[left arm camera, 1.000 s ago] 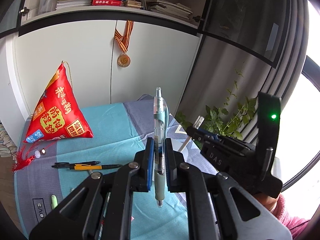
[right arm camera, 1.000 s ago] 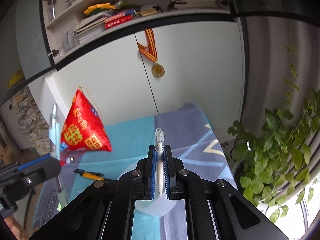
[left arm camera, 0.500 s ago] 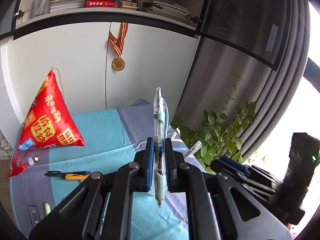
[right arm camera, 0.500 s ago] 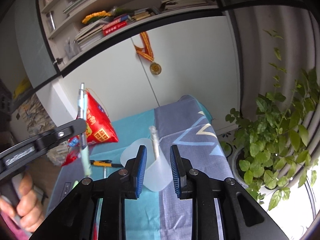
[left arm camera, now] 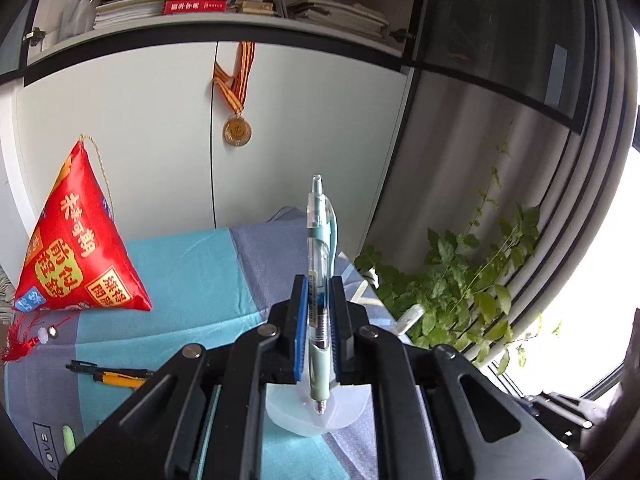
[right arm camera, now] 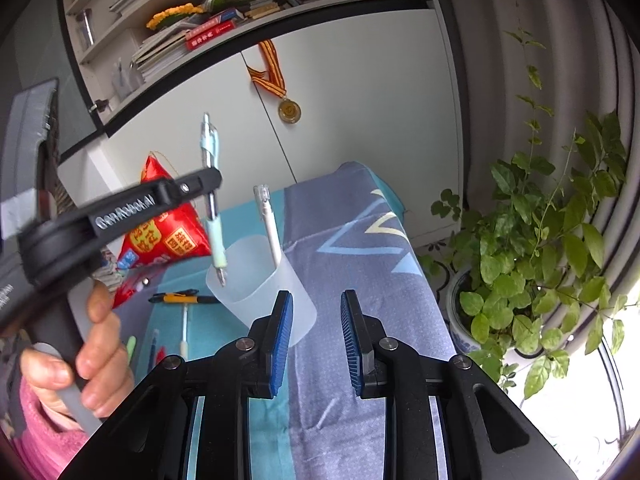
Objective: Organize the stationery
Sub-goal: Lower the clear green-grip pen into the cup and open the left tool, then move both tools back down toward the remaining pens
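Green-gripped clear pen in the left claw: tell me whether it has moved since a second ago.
Yes. In the right wrist view the green-gripped clear pen has come rightward from the red pyramid pouch to above the translucent plastic cup.

The left tongs [right arm camera: 208,184] carry "GenRobot.AI" on the arm; the tablecloth [left arm camera: 44,444] reads "LOVE".

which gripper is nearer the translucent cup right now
Left. The left gripper holds a mint-green pen tip-down right above the translucent cup's rim. The right gripper is open and empty, set back on the cup's near side.
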Demonstrator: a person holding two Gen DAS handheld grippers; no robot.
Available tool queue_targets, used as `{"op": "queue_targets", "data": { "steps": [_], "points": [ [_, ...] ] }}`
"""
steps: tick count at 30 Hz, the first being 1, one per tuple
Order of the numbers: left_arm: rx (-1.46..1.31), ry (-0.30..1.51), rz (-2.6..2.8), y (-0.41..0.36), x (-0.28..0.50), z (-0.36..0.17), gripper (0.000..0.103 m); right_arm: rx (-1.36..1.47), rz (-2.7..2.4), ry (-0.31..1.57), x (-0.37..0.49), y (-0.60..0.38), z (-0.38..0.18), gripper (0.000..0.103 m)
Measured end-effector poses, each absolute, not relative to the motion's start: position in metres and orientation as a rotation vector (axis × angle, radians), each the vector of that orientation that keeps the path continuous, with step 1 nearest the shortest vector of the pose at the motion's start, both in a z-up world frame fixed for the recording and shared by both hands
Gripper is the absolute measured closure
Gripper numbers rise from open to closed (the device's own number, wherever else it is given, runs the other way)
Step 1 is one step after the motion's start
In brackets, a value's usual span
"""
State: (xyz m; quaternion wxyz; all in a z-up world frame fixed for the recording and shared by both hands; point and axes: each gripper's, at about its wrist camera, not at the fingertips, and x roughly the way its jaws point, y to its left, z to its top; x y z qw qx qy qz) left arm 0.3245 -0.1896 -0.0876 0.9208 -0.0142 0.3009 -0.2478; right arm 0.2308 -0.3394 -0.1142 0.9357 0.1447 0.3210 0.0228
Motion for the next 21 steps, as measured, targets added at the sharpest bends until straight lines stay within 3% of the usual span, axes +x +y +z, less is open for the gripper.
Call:
{"op": "queue_targets", "data": {
  "steps": [21],
  "points": [
    [-0.008,0.709,-0.506,-0.183,0.311,-0.119,0.094,0.297,0.058,0.693,0.233,-0.332,-0.117,0.079]
  ]
}}
